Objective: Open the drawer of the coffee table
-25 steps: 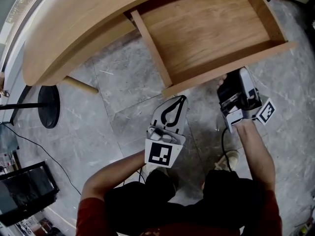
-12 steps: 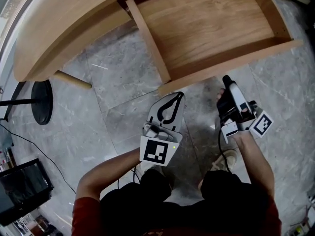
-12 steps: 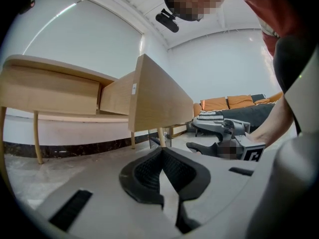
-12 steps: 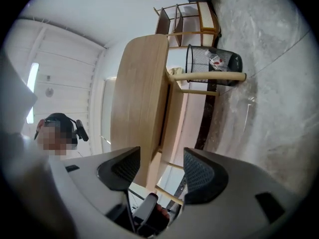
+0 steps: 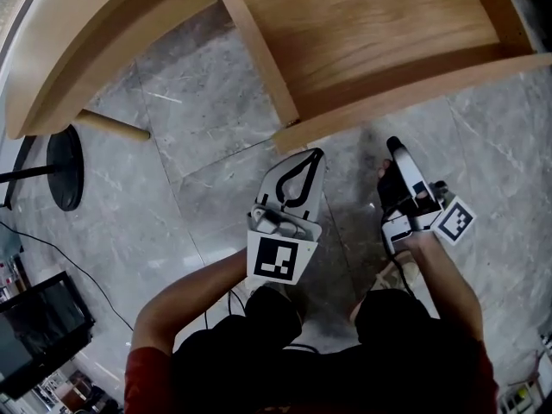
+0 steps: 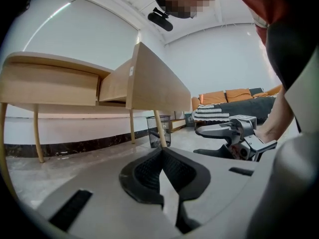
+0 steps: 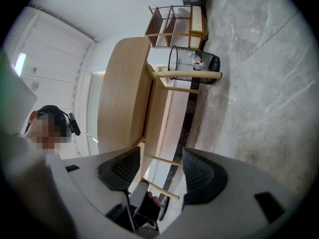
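Observation:
The coffee table's wooden drawer (image 5: 371, 33) stands pulled out from under the curved tabletop (image 5: 78, 50), its inside bare and its front panel (image 5: 414, 93) nearest me. My left gripper (image 5: 306, 164) hovers over the floor just short of the panel's left corner, shut on nothing, with its pads (image 6: 160, 156) meeting at the tip. My right gripper (image 5: 394, 147) hangs below the panel, clear of it, turned on its side. Its jaws stand open in the right gripper view (image 7: 159, 169), with only the table (image 7: 124, 93) beyond them. The drawer (image 6: 149, 83) juts out in the left gripper view.
Grey stone floor lies under everything. A slanted table leg (image 5: 112, 128), a black round stand base (image 5: 65, 166) and a cable sit at the left; a dark monitor (image 5: 39, 330) is at the bottom left. A wire waste basket (image 6: 158, 130) and a sofa (image 6: 234, 96) stand beyond the table.
My right gripper has drawn back from the drawer's front panel and now hangs apart from it. The drawer and table have slid up in the head view. The left gripper stays shut.

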Demonstrator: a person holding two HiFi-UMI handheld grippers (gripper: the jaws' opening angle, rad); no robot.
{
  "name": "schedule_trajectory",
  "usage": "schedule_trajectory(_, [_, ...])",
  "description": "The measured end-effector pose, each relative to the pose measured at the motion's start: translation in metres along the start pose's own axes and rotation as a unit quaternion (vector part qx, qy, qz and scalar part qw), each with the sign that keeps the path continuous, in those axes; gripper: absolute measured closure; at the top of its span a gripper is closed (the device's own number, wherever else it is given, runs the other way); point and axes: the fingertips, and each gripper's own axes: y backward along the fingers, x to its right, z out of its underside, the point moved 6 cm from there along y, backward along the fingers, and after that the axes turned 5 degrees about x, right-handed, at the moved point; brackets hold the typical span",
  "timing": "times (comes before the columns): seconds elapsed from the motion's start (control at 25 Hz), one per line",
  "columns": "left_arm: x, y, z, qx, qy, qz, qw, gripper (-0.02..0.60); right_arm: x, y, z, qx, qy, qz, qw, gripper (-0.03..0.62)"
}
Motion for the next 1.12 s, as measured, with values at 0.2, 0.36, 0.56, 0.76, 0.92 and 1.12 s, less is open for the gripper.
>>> schedule_trajectory(0.2, [0.001,0.002,0.005,-0.005,0.005,-0.004,1.0,0.575,0.007,0.005,0.004,-0.001,-0.017,0.013,1.0,0.341])
schedule_trajectory(0.36, [0.002,0.004,0.006,-0.007,0.007,-0.007,0.9999,0.575,0.01,0.006,0.005,-0.002,-0.02,0.018,1.0,0.341])
schedule_trajectory(0.56, [0.001,0.004,0.002,-0.008,0.01,-0.01,0.9999,0.575,0.007,0.004,0.006,-0.012,-0.007,0.026,1.0,0.341])
schedule_trajectory(0.76, [-0.003,0.006,0.007,-0.008,0.015,-0.014,0.9998,0.575,0.005,0.001,0.013,-0.037,0.061,0.041,0.997,0.341])
schedule_trajectory(0.92, [-0.005,0.006,0.012,-0.011,0.012,-0.013,0.9998,0.575,0.003,-0.001,0.02,-0.065,0.155,0.058,0.984,0.342])
schedule_trajectory(1.12, [-0.006,0.007,0.013,-0.01,0.015,-0.016,0.9997,0.575,-0.008,-0.004,0.027,-0.101,0.299,0.074,0.946,0.342])
